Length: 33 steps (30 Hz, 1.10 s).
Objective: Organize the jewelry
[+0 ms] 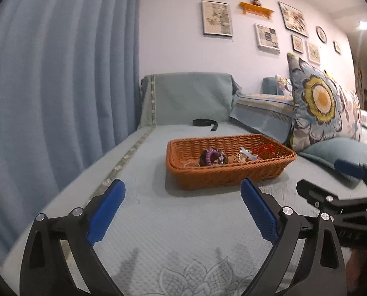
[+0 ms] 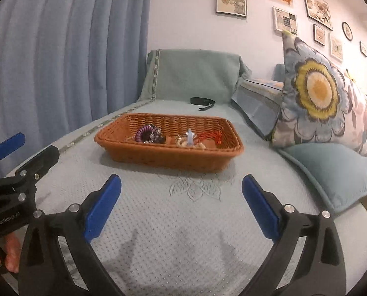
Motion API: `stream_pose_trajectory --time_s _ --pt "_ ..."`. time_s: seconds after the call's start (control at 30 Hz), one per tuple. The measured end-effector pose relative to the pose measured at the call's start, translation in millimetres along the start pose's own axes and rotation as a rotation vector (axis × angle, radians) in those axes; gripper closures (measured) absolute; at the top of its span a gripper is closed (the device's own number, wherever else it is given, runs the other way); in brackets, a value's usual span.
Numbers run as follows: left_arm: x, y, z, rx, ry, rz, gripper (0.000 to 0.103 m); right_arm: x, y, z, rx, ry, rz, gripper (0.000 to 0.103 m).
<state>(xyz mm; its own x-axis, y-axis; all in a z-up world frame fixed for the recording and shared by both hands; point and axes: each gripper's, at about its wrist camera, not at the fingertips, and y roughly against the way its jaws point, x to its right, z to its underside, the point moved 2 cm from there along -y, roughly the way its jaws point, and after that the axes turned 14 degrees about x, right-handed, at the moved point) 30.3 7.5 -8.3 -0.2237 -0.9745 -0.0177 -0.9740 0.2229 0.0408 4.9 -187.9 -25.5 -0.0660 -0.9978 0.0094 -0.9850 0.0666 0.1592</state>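
My left claw (image 1: 183, 192): two black curved arms with triangular cut-outs, each tipped by a blue ribbed pad, with round silver screw heads at the pivots. My right claw (image 2: 182, 188): same build, black frame, blue fingers (image 2: 102, 209), paired silver screws on each side. In the right wrist view the left unit's black housing carries small white lettering, partly legible as a maker's mark. A bare hand (image 2: 9, 254) grips that housing at the frame's lower left; no sleeve shows.

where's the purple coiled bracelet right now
In both wrist views the purple coiled bracelet lies inside the brown wicker basket on the pale green sofa cover, towards the basket's curtain-side end.
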Motion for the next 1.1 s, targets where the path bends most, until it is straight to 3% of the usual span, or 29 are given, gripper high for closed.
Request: stream_pose_trajectory --time_s 0.33,0.63,1.1 --pt "-6.3 0.0 3.1 0.018 0.054 -0.027 0.009 18.1 5.6 -1.0 0.041 -0.091 0.042 0.009" --pt "-13.8 -2.8 5.9 0.001 0.071 -0.107 0.008 6.7 10.1 -2.1 0.07 -0.031 0.027 0.009" --pt "-13.9 -3.0 4.3 -0.004 0.058 -0.128 0.008 0.2 11.7 -5.4 0.107 0.0 0.032 0.009"
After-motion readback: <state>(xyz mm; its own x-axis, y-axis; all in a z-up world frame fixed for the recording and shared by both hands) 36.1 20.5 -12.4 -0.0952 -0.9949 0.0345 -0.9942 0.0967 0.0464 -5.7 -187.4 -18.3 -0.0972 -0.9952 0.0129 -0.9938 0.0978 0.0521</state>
